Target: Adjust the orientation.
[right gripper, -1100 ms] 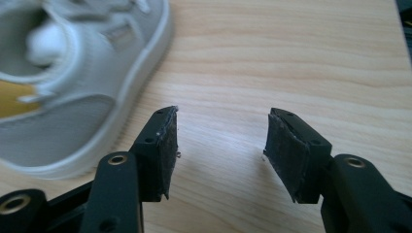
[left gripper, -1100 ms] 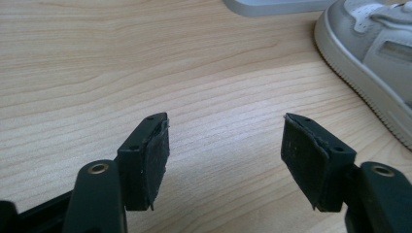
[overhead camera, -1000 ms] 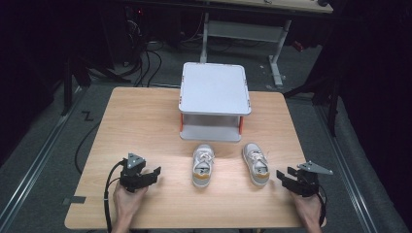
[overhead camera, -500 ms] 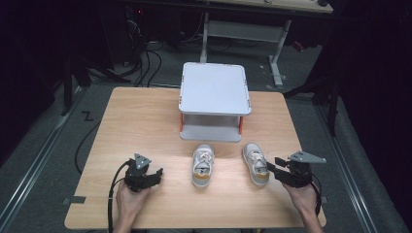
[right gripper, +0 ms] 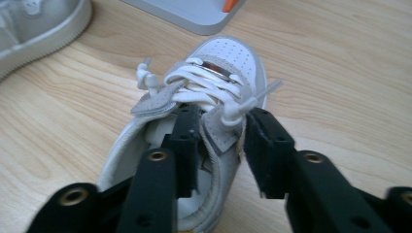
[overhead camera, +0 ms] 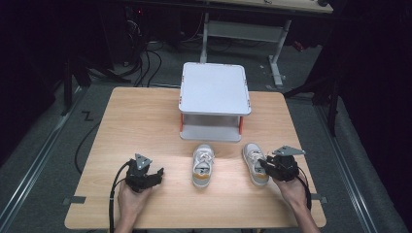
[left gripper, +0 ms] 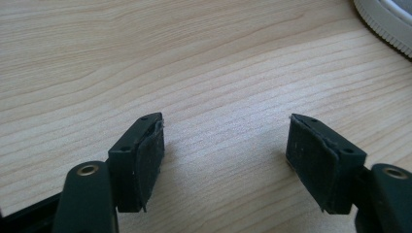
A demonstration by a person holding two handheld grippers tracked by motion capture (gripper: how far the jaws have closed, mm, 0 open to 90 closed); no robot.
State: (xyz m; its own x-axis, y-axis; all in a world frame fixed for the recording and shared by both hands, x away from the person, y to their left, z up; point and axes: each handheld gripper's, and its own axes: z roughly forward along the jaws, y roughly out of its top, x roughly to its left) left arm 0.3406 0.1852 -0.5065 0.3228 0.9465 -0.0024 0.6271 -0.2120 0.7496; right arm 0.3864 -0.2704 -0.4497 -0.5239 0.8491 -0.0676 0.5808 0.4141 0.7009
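Observation:
Two small white and grey shoes lie side by side on the wooden table (overhead camera: 141,121), toes toward the far side. My right gripper (overhead camera: 263,165) is at the heel end of the right shoe (overhead camera: 251,153). In the right gripper view one jaw is inside the right shoe (right gripper: 226,56) and the other outside, with its side wall between them. The right gripper (right gripper: 224,117) has just been closing and a thin gap still shows at the outer pad. My left gripper (overhead camera: 158,174) rests open on bare wood, left of the left shoe (overhead camera: 203,165). Nothing is between the left gripper (left gripper: 226,145) jaws.
A white two-level stand (overhead camera: 214,90) with orange posts sits just beyond the shoes at the table's middle back. The stand's base (right gripper: 194,12) and the left shoe (right gripper: 34,24) show at the top of the right gripper view. A shoe sole's edge (left gripper: 384,19) shows at the top right of the left gripper view.
My right gripper has moved left from the table's right edge to the right shoe's heel, and its jaws have narrowed around the shoe's side wall. The left gripper has stayed put.

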